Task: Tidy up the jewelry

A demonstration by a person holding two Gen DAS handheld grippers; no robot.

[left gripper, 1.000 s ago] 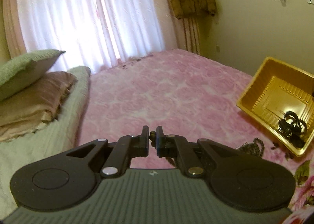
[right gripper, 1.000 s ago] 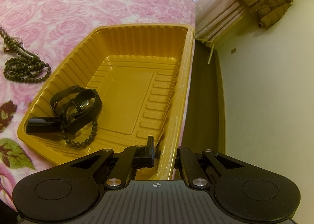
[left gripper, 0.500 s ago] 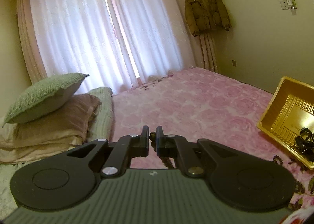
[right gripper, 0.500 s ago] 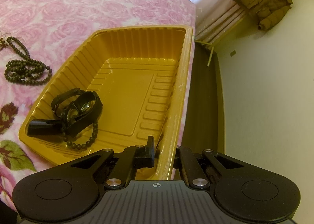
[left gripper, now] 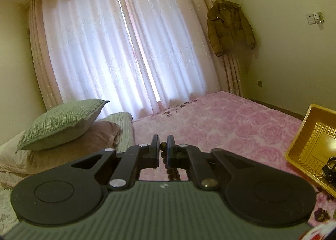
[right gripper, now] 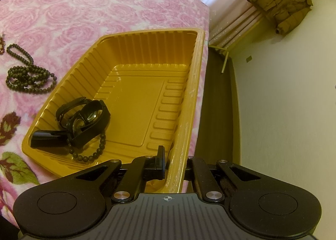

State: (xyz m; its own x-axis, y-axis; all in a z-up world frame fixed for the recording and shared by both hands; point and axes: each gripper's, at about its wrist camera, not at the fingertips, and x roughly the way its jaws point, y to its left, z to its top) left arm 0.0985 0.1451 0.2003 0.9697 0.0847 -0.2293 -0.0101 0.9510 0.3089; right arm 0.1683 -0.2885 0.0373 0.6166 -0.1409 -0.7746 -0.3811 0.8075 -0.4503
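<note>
My left gripper [left gripper: 163,145] is shut on a dark bead necklace [left gripper: 171,171] that hangs down between its fingers, raised above the pink bed. The gold plastic tray [left gripper: 302,133] lies at the right edge of the left wrist view. My right gripper [right gripper: 175,156] is shut on the tray's near right rim [right gripper: 178,156]. Inside the tray lie black watches [right gripper: 84,118] and a dark bead bracelet [right gripper: 92,154]. More of the dark bead strand [right gripper: 27,78] lies coiled on the bed left of the tray.
The pink rose bedspread [right gripper: 84,9] carries the tray near its right edge, with the floor [right gripper: 218,101] beyond. Pillows [left gripper: 63,122] are stacked at the left. Curtains [left gripper: 126,51] and a hanging brown jacket [left gripper: 229,28] stand behind the bed.
My left gripper has risen and tilted upward with the bead necklace; the coil by the tray has shrunk as beads lift off the bed. My right gripper stays clamped on the rim.
</note>
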